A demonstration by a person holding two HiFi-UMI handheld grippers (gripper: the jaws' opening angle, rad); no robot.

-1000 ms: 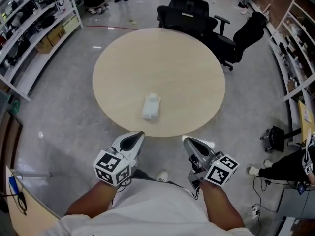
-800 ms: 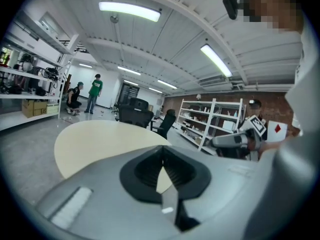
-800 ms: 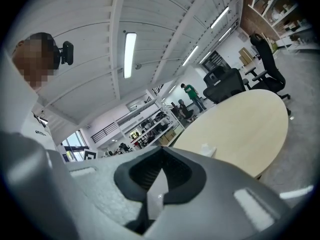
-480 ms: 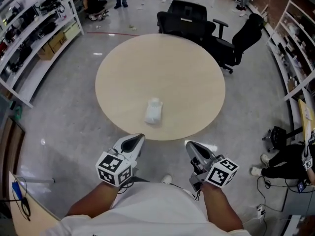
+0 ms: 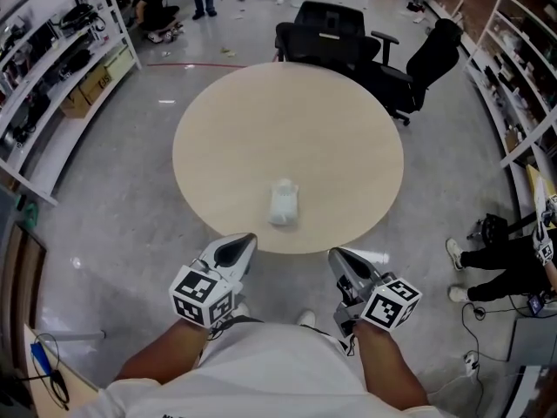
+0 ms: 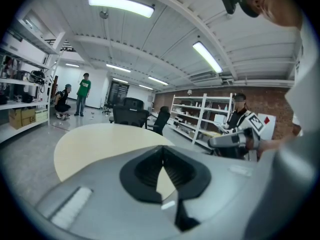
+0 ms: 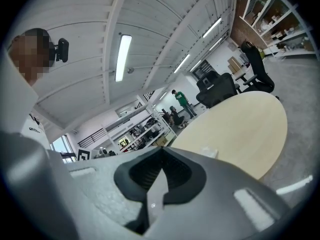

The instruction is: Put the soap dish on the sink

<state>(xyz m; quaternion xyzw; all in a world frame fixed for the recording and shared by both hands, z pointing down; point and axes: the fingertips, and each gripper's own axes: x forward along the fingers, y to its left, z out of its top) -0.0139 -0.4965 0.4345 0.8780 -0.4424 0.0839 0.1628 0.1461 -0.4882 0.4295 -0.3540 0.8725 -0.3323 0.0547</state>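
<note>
A small white object, apparently the soap dish, lies on the round beige table near its front edge. It is too small to make out any detail. My left gripper and right gripper are held side by side close to my body, short of the table's edge and pointing at it. Both are shut with nothing between their jaws. In the left gripper view the jaws meet over the table. The right gripper view shows its closed jaws below the white object.
Black office chairs stand at the table's far side. Shelving lines the left wall, and more shelves line the right. A person is low at the right, and others are at the far back. Grey floor surrounds the table.
The table and the white object have come nearer and lower in the head view as I step forward. Both grippers keep their place before my body and stay shut.
</note>
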